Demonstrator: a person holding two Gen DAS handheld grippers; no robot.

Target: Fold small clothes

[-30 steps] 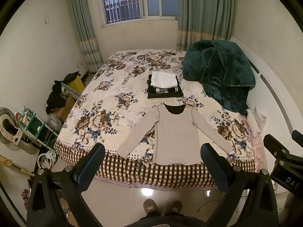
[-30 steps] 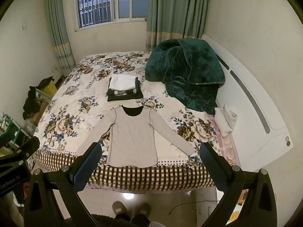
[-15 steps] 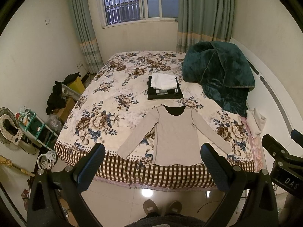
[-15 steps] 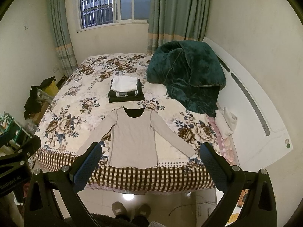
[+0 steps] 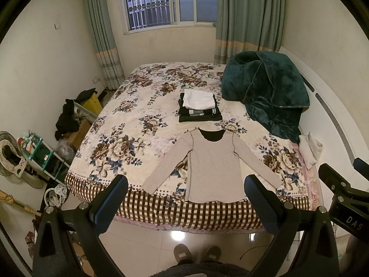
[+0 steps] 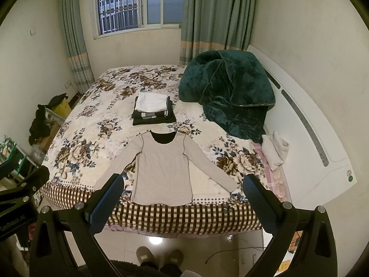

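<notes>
almost nothing has shifted since the earlier frames: both views have crept very slightly, so the bed sits a touch lower in each, and the cloth lies as it did

left wrist view: the left gripper (image 5: 185,190) hangs above the floor in front of the bed, its two blue, dimpled pads spread wide apart with nothing between them. the beige long-sleeve top (image 5: 213,168) lies flat and face-up at the near edge of the bed (image 5: 129,124), sleeves angled outward and down, a dark lining showing in the scooped neck, hem just reaching the brown checked border. its knit looks thin and smooth, with raised seams down the sides. just behind the neckline sits a stack of folded clothes (image 5: 199,107), dark pieces under a white one. a plush dark green blanket (image 5: 265,94) is heaped at the right side, and a small white bundle (image 5: 310,149) lies beside the white headboard. the bedspread is cream with large brown and blue flowers

right wrist view: the right gripper (image 6: 183,189) hovers likewise, pads set wide apart and empty. the top (image 6: 162,167) lies centred between them, flat on the bed (image 6: 92,129); stack (image 6: 153,110) and blanket (image 6: 227,92) lie beyond it. behind are a barred window (image 6: 120,4), green striped curtains, pale walls, a glossy tiled floor and grey slippers (image 6: 159,257)
</notes>
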